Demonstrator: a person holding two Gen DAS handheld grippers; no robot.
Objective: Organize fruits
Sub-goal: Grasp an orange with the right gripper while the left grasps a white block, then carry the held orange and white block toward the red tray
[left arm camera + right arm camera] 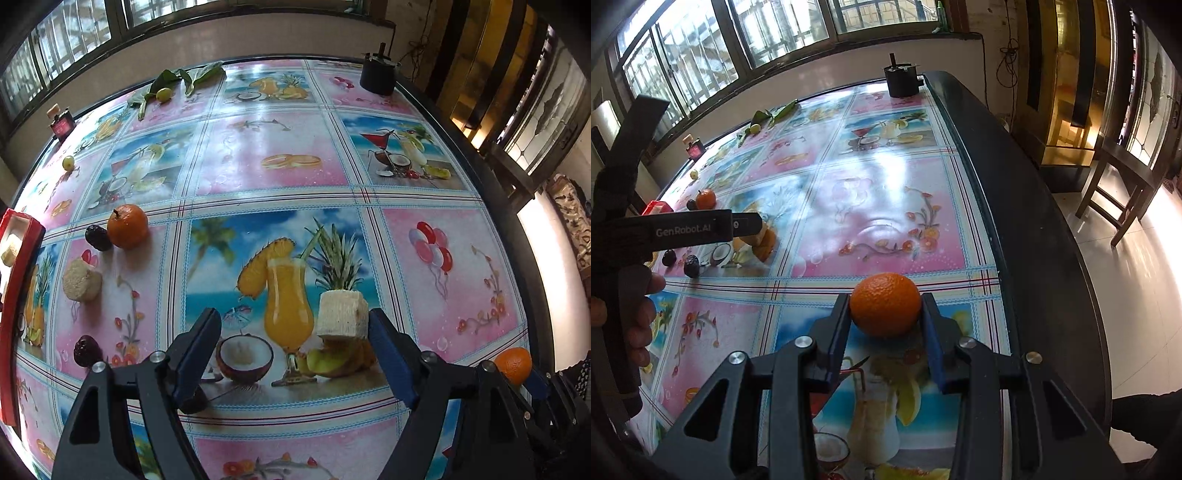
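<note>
My left gripper [295,325] is open above the table; a pale cut fruit chunk [341,314] rests on the cloth against its right finger [388,350]. My right gripper [885,314] is shut on an orange [885,304], which also shows in the left wrist view [513,364]. To the left lie another orange [127,226], a second pale chunk [81,283] and two dark fruits [98,237] [86,350]. A red tray [16,295] at the left edge holds a pale piece [10,248].
Small green fruits [68,162] [163,93] and leaves [192,75] lie at the far left of the table. A black pot [378,75] stands at the far right corner, a small bottle [61,122] at the far left. The table's right edge [1034,221] drops to the floor.
</note>
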